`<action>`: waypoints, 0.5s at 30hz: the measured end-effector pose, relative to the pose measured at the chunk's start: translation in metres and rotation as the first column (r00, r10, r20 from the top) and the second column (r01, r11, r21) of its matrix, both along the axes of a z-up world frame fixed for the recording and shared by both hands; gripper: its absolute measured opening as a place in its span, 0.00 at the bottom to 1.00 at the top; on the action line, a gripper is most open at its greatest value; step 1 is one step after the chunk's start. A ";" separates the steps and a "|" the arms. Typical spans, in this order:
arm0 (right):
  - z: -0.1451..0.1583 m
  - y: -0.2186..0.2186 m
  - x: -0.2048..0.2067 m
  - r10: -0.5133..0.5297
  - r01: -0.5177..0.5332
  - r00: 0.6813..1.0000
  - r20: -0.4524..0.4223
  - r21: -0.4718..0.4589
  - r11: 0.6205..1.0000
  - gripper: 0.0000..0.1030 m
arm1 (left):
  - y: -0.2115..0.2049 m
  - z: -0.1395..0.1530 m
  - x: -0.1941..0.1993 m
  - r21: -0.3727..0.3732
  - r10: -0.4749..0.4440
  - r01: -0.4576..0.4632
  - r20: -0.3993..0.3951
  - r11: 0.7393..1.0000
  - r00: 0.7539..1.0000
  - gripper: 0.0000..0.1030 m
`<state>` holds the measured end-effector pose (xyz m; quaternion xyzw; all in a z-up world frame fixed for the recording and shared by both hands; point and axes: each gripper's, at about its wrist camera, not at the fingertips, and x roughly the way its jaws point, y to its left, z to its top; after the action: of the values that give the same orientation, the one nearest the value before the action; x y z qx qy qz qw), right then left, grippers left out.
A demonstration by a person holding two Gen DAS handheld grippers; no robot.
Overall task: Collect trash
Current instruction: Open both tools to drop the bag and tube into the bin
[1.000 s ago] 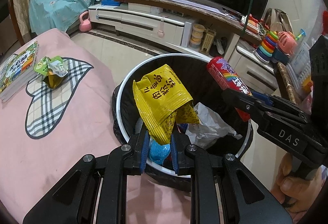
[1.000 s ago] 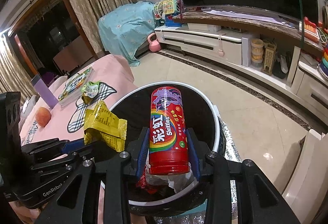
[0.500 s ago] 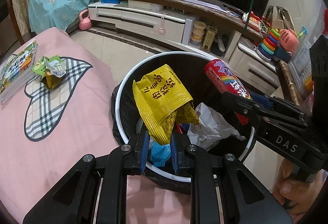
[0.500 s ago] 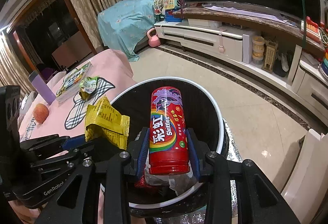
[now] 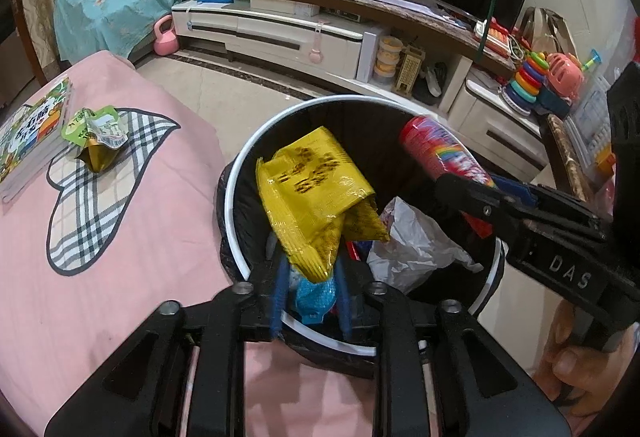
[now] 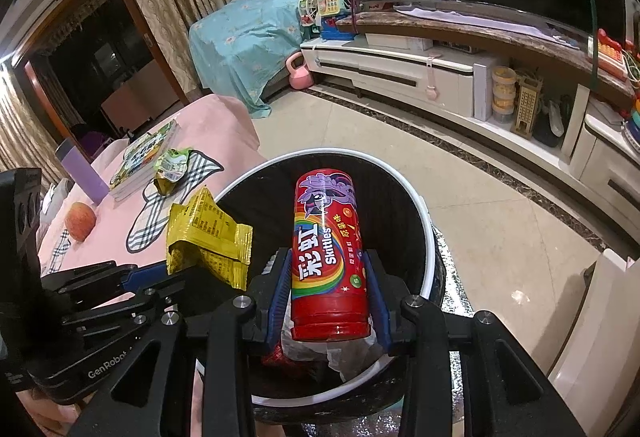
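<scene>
My left gripper (image 5: 310,289) is shut on a crumpled yellow snack wrapper (image 5: 316,193) and holds it over the open black trash bin with a white rim (image 5: 256,141). My right gripper (image 6: 328,293) is shut on a red Skittles tube (image 6: 326,253), held over the same bin (image 6: 424,213). The tube also shows in the left wrist view (image 5: 440,153), and the wrapper in the right wrist view (image 6: 208,237). White crumpled paper (image 5: 412,241) and a blue packet (image 5: 314,295) lie inside the bin. A green and gold wrapper (image 5: 96,137) lies on the pink tablecloth.
The pink-covered table (image 5: 80,257) stands left of the bin, with books (image 5: 28,129), an apple (image 6: 80,223) and a purple bottle (image 6: 78,173). A white TV cabinet (image 5: 280,33) with toys runs along the back. A tiled floor (image 6: 500,221) lies between.
Both grippers have drawn back and risen a little with their loads; the bin looks smaller and further off. Both grips are unchanged.
</scene>
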<state>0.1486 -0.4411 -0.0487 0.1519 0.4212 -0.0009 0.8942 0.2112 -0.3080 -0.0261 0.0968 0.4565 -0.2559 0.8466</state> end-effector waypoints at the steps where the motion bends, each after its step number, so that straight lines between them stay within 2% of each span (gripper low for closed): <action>1: 0.000 -0.001 0.000 -0.002 0.002 1.000 0.000 0.012 1.000 0.37 | 0.000 0.001 0.000 0.004 0.003 -0.003 0.002 1.000 1.000 0.42; 2: 0.000 -0.002 -0.001 -0.004 0.004 1.000 0.001 0.015 1.000 0.38 | 0.001 0.001 0.000 0.005 0.008 -0.008 0.008 1.000 1.000 0.57; 3: 0.001 -0.003 -0.001 -0.006 0.006 1.000 0.004 0.016 1.000 0.39 | 0.003 0.003 -0.001 -0.003 0.011 -0.011 0.020 1.000 1.000 0.60; 15: 0.017 0.004 -0.012 -0.020 0.019 0.999 0.032 0.020 1.000 0.45 | 0.031 0.014 -0.010 -0.033 0.051 -0.049 0.037 0.998 0.998 0.62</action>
<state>0.1363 -0.4371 -0.0317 0.1648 0.4053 -0.0030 0.8992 0.2014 -0.2767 -0.0124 0.0764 0.4385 -0.2401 0.8627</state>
